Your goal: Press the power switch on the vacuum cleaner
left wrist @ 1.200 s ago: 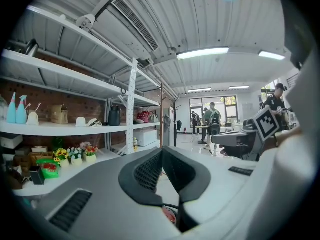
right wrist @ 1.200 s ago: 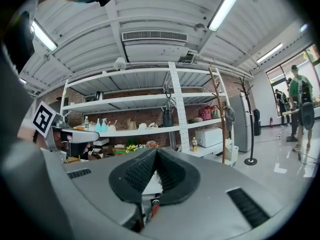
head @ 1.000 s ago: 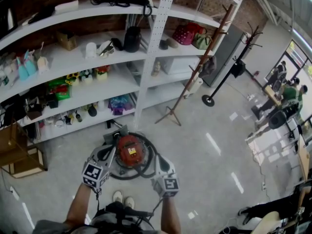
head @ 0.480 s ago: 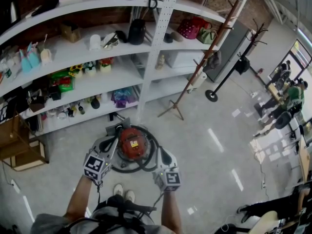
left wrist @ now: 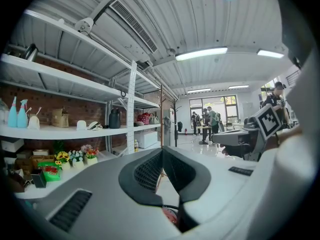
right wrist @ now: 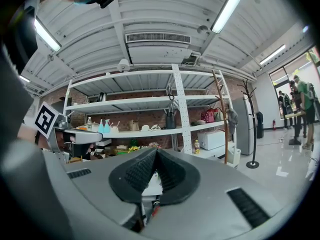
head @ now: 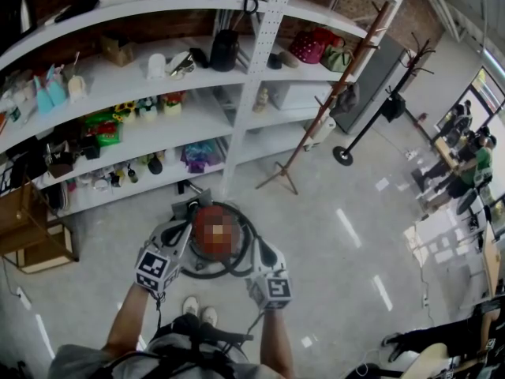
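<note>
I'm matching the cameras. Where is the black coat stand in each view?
Head view: right of centre, coat stand leaning up from its round base.
Left gripper view: stand small, centre, just above the jaws.
Right gripper view: stand far right, on the floor.
Shared landmark: white shelf post, left of it everywhere.

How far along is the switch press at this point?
Done: nothing that shows. In hand: the left gripper and right gripper are both shut and empty, held at either side of the vacuum on the floor. Their views face the shelves, not down at the vacuum. Left: finding and pressing the switch, which can't be made out here.
</note>
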Available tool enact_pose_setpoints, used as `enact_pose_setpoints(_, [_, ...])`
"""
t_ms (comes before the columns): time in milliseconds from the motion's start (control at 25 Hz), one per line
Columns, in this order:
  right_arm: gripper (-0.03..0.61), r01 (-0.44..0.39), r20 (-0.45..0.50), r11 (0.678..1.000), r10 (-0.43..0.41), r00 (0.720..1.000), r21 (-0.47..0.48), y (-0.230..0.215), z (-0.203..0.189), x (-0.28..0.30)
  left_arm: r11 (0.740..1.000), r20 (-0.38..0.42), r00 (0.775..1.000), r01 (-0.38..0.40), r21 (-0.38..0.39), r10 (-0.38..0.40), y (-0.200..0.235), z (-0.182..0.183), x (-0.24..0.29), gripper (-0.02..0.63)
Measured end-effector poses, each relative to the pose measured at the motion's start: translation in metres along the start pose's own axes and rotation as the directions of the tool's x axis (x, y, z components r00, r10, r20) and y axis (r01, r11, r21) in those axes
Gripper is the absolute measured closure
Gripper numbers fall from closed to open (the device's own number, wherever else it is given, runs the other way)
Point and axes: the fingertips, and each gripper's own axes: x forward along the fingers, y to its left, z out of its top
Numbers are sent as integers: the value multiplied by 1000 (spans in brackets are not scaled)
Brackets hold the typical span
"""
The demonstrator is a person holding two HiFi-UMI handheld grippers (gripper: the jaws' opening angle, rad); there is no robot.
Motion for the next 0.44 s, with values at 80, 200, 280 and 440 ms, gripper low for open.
enact_pose_setpoints(80, [568, 3, 2, 1000, -3, 1000, -4, 0, -2, -1, 1000, -5, 1000, -2, -3, 2, 0, -3, -1, 606])
enact_pose_setpoints(200, [568, 1, -3, 1000, -1, 1000, -8, 1, 0, -2, 1000, -9, 1000, -5, 0, 5, 0, -3, -2, 606])
enact_pose_setpoints(280, [568, 3, 7, 1000, -3, 1000, -6, 1, 2, -3, 1000, -9, 1000, -6, 0, 6, 0, -3, -3, 606])
enact_pose_setpoints(440, [568, -3, 2, 1000, 3, 1000, 8, 2, 0, -6, 1000, -2, 1000, -6, -4, 6, -2, 3, -5, 606])
